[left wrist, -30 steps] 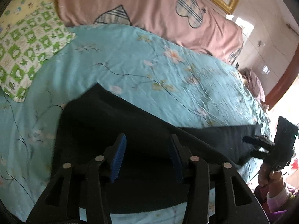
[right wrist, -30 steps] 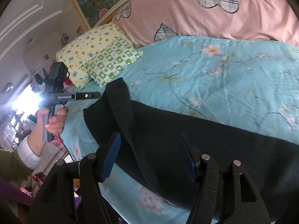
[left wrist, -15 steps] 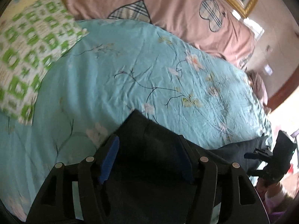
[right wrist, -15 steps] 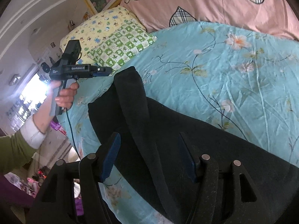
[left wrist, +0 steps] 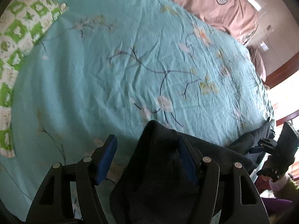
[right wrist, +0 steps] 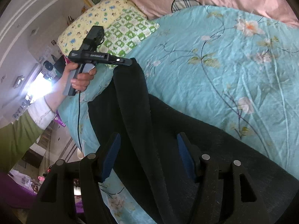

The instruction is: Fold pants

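Black pants (right wrist: 168, 130) lie along the near edge of a turquoise floral bed sheet (right wrist: 224, 65). My left gripper (left wrist: 146, 160) has its jaws apart, with a raised fold of the pants (left wrist: 158, 158) lying against its right blue pad. In the right wrist view the left gripper (right wrist: 129, 62) sits at the top of a lifted strip of the pants. My right gripper (right wrist: 146, 156) is open above the pants, touching nothing I can see. In the left wrist view the right gripper (left wrist: 261, 145) sits at the far end of the pants.
A green-and-white checked pillow (left wrist: 16, 37) and a yellow pillow (right wrist: 89, 18) lie at the left of the bed. A pink quilt (left wrist: 214, 3) runs along the back. The bed's near edge drops to the floor (right wrist: 56, 149).
My left gripper has moved forward and up over the bed, drawing a fold of the pants with it. My right gripper has stayed open above the pants.
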